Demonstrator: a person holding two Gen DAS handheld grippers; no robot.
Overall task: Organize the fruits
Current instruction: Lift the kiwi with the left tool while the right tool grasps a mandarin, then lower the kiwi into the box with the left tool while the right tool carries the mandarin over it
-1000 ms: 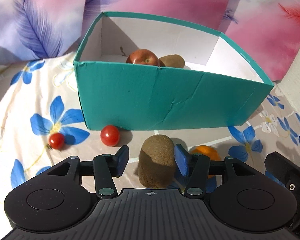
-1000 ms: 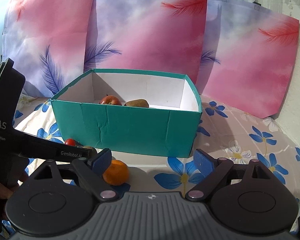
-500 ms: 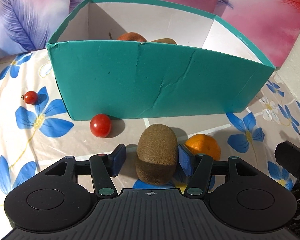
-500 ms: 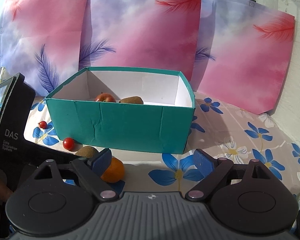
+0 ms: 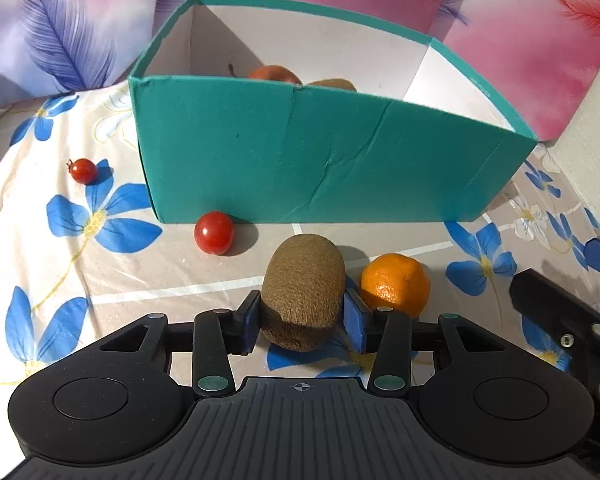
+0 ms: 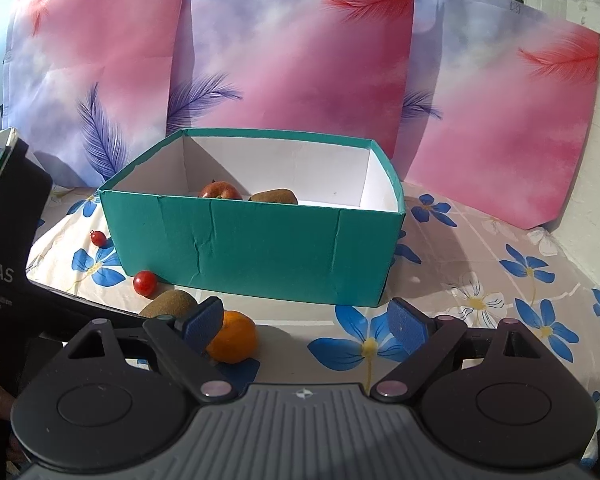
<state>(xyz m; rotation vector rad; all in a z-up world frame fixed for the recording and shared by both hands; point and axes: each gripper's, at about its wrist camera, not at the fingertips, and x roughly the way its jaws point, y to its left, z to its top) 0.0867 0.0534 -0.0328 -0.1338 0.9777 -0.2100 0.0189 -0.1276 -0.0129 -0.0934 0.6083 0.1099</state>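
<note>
Kiwi (image 5: pixel 303 292): lay on the flower-print cloth (image 5: pixel 80 272) before the teal box (image 5: pixel 320 160), clamped between the pads of the left hand-held gripper (image 5: pixel 303 318). Orange (image 5: pixel 395 284): just beside the kiwi. Cherry tomato (image 5: pixel 214 233): near the box's front wall; a second cherry tomato (image 5: pixel 83 170) by its left corner. Apple (image 6: pixel 220 191) and another kiwi (image 6: pixel 274 196): inside the box. Right hand-held gripper (image 6: pixel 306 322): fingers apart, holding nothing.

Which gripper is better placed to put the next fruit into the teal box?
Left. The left gripper has its pads against the kiwi, just before the teal box. The right gripper is open and empty.
</note>
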